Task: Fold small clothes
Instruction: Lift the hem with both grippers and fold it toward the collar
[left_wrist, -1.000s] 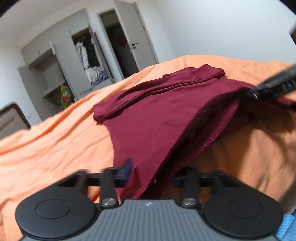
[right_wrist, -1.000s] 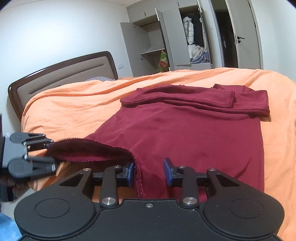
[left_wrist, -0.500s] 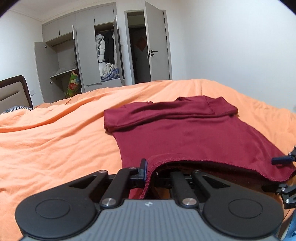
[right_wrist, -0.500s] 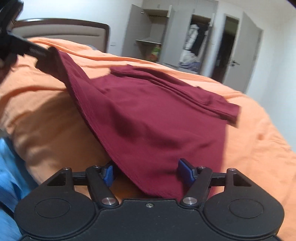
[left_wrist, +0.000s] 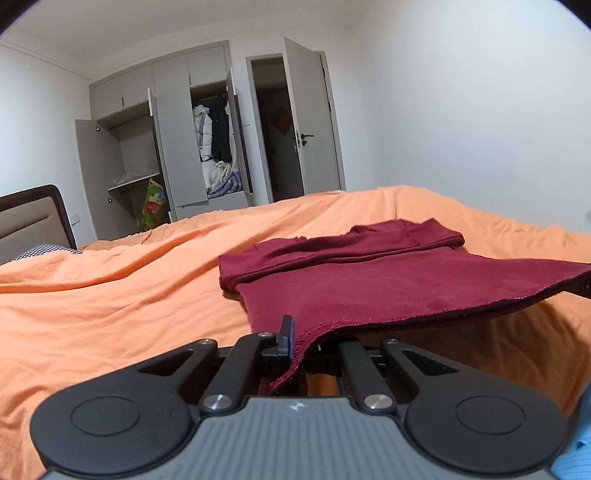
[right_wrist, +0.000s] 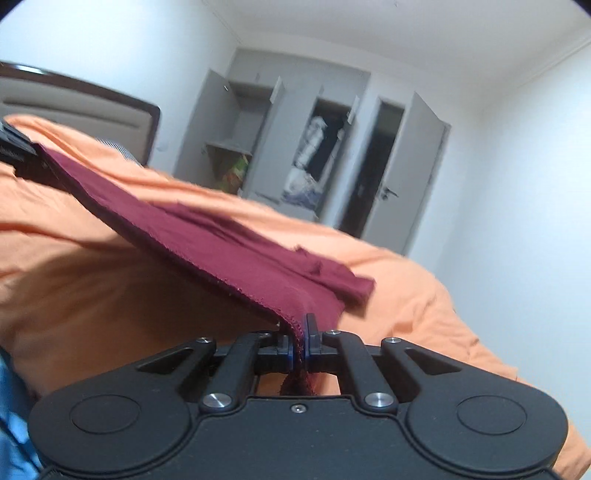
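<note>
Left gripper (left_wrist: 300, 341): my jaws are clamped on the near hem of the shirt (left_wrist: 388, 280), at its left corner. One blue pad (left_wrist: 287, 334) shows beside the cloth; the other is hidden under the fabric. A short tail of hem hangs down behind the pinch.

Right gripper (right_wrist: 300, 345): jaws pressed together on the same hem at the opposite corner, with only the cloth between the two blue pads. A bit of fabric hangs below the pinch.

Shirt: maroon, lying on the orange bed (left_wrist: 110, 295). The near hem is raised off the cover and stretched taut between my two grips; a shadow falls on the bed under it. In the right view the hem edge (right_wrist: 177, 254) runs as a straight line up toward the left gripper (right_wrist: 22, 157), seen as a dark shape at the left border. In the left view the hem runs to the right border, where a dark part of the right gripper (left_wrist: 581, 286) shows at the cloth's corner. The far end of the shirt rests on the bed, with the sleeves (left_wrist: 332, 253) folded across it in a band.

Surroundings: headboard (left_wrist: 29, 218) at the left, wardrobe (left_wrist: 177, 147) with doors open and clothes hanging inside, room door (left_wrist: 314, 125) open beside it. Blue cloth (right_wrist: 11, 424) at the lower left of the right view; I cannot tell what it is
</note>
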